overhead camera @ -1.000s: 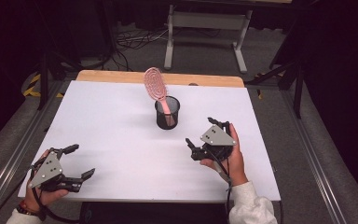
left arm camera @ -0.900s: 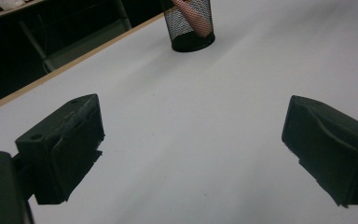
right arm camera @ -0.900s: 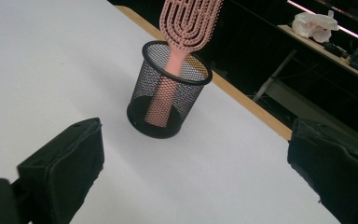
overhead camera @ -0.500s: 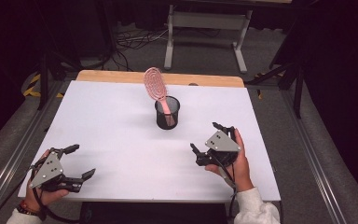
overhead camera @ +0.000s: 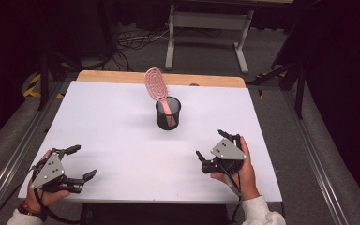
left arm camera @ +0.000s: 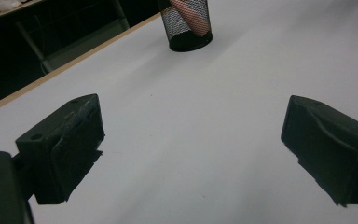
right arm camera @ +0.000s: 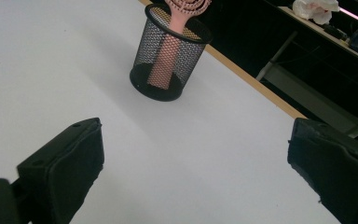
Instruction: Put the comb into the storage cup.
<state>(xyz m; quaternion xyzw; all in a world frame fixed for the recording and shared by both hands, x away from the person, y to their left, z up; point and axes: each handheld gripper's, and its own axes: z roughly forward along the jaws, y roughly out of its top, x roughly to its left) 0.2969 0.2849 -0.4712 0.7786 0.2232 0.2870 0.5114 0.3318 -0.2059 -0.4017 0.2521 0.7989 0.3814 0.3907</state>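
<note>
A pink hairbrush (overhead camera: pixel 155 84) stands handle-down in a black mesh cup (overhead camera: pixel 168 115) at the middle of the white table (overhead camera: pixel 122 126), its head leaning left above the rim. My left gripper (overhead camera: pixel 85 161) rests open near the front left corner, with nothing between its jaws. My right gripper (overhead camera: pixel 209 143) is open and holds nothing at the front right, well short of the cup. The left gripper view has the cup (left arm camera: pixel 189 28) far off beyond my open left gripper (left arm camera: pixel 191 140). Cup (right arm camera: pixel 170 60) and brush (right arm camera: pixel 186 7) lie ahead of my open right gripper (right arm camera: pixel 193 163).
A wooden strip (overhead camera: pixel 122 76) runs along the table's far edge. Behind it on the floor stands a grey metal frame (overhead camera: pixel 206 23) with cables beside it. Metal rails (overhead camera: pixel 14 154) flank the table on both sides.
My right gripper has drawn back from the cup toward the front edge of the table, still open. The left gripper, the cup and the brush have stayed put.
</note>
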